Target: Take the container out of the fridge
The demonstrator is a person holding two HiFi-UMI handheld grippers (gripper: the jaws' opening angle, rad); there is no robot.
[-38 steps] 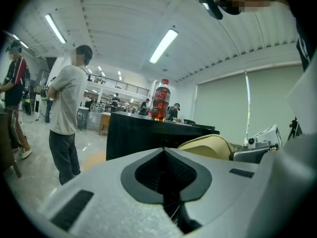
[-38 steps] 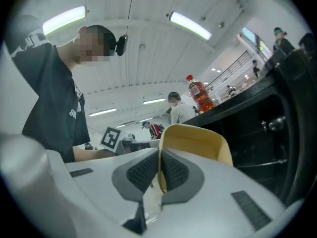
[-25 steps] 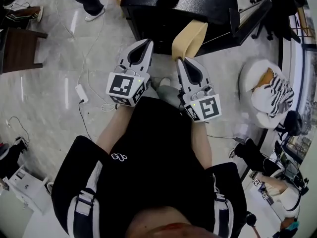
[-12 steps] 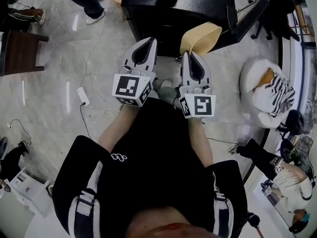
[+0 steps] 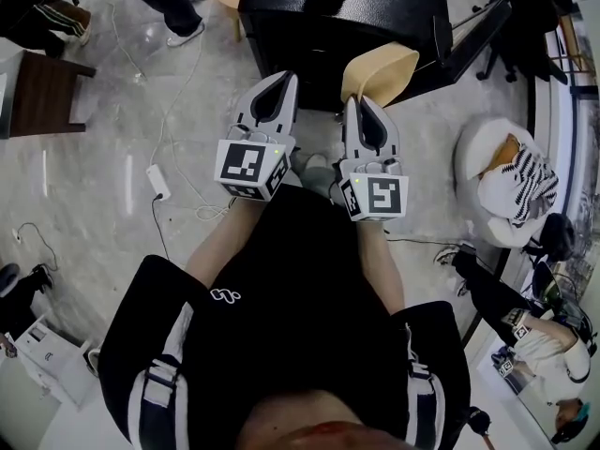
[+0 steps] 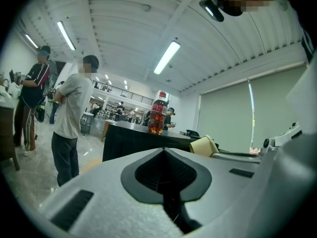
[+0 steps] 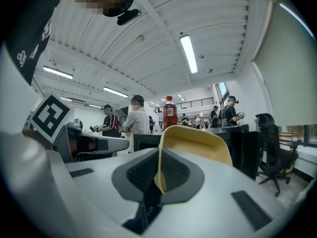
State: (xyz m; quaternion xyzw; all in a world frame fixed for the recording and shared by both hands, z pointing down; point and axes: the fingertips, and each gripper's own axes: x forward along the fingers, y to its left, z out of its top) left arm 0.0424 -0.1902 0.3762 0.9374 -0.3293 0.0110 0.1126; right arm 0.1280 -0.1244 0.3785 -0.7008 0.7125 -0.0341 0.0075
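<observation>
Right gripper view: the container is being pinched by its rim between the right gripper's jaws. Seen in the head view, it is being held at that gripper's 12 o'clock, before the table. The left gripper's jaws are being pressed together, empty.

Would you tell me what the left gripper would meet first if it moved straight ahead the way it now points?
The left gripper would likely hit the black cabinet on its front, below the red bottle on it. Nothing shows between, though depth is unclear.
</observation>
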